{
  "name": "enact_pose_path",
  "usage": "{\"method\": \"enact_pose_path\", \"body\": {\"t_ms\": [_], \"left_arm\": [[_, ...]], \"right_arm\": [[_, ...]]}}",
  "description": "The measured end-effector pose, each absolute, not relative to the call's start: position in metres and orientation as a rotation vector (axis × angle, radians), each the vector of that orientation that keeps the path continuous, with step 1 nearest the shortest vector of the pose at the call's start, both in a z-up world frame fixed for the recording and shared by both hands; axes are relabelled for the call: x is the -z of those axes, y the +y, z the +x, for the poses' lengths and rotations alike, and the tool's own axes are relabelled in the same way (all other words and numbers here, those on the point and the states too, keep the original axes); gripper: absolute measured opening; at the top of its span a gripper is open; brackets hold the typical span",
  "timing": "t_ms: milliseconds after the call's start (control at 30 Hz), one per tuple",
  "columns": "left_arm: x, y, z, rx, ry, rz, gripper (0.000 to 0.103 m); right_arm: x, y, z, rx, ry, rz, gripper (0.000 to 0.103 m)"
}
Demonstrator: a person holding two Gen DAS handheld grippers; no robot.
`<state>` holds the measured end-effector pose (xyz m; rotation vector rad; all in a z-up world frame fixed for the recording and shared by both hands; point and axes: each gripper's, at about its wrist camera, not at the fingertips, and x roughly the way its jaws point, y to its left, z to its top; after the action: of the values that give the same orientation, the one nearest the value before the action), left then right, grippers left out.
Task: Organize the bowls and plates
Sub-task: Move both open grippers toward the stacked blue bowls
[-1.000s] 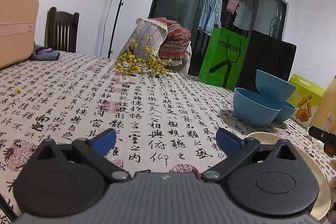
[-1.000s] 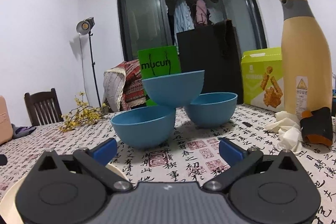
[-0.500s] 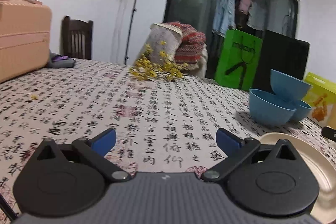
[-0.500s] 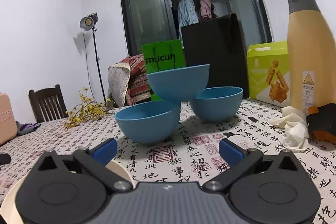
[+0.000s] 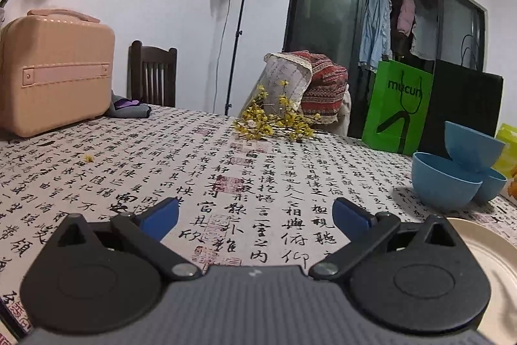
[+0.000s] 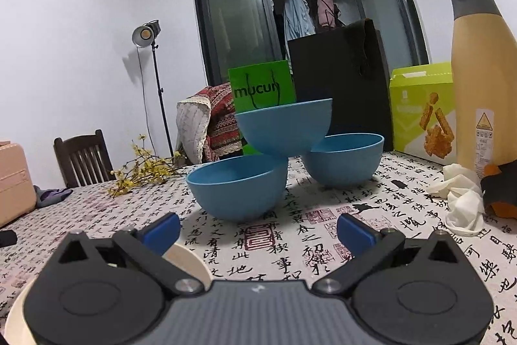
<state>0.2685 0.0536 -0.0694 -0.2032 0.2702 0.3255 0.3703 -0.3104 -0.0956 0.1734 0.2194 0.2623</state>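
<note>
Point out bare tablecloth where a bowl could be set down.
Widest bare patch: between the pink case, yellow flower sprig and near blue bowl. Crowded: the right side, around the three bowls, cream plate, crumpled tissue and tan bottle.

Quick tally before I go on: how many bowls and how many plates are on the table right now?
Blue bowls: 3, near left one, right one, top one perched on both.
Cream plates: 1.
Total: 4.
</note>
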Motion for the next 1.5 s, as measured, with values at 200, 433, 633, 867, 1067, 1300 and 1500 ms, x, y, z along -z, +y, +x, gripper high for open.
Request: {"method": "enact_pose_path", "body": {"t_ms": [200, 433, 633, 867, 1067, 1300, 1500], "left_arm": [[0.069, 0.050, 0.266, -0.278, 0.254, -0.191, 0.103], [0.069, 0.043, 0.267, -0.248, 0.250, -0.158, 0.103], [0.066, 0.042, 0.262, -0.262, 0.228, -0.159, 0.103], [0.041, 0.015, 0.261, -0.144, 0.258, -0.154, 0.103], [0.013, -0.022, 0.273, -0.019, 0.274, -0.125, 0.103], [-0.013, -0.051, 0.285, 0.032, 0.268, -0.140, 0.103], [-0.034, -0.060, 0.290, 0.025, 0.275, -0.172, 0.103]], "right_arm": [[0.096, -0.312, 0.358, -0.231, 0.144, 0.180, 0.103], [0.096, -0.313, 0.344, -0.140, 0.066, 0.184, 0.103], [0.093, -0.306, 0.348, -0.162, 0.093, 0.130, 0.103], [0.081, -0.317, 0.349, -0.178, 0.136, 0.121, 0.103], [0.050, -0.345, 0.349, -0.108, 0.139, 0.146, 0.103], [0.017, -0.367, 0.353, -0.107, 0.135, 0.157, 0.103], [0.000, -0.365, 0.348, -0.109, 0.101, 0.117, 0.103]]}}
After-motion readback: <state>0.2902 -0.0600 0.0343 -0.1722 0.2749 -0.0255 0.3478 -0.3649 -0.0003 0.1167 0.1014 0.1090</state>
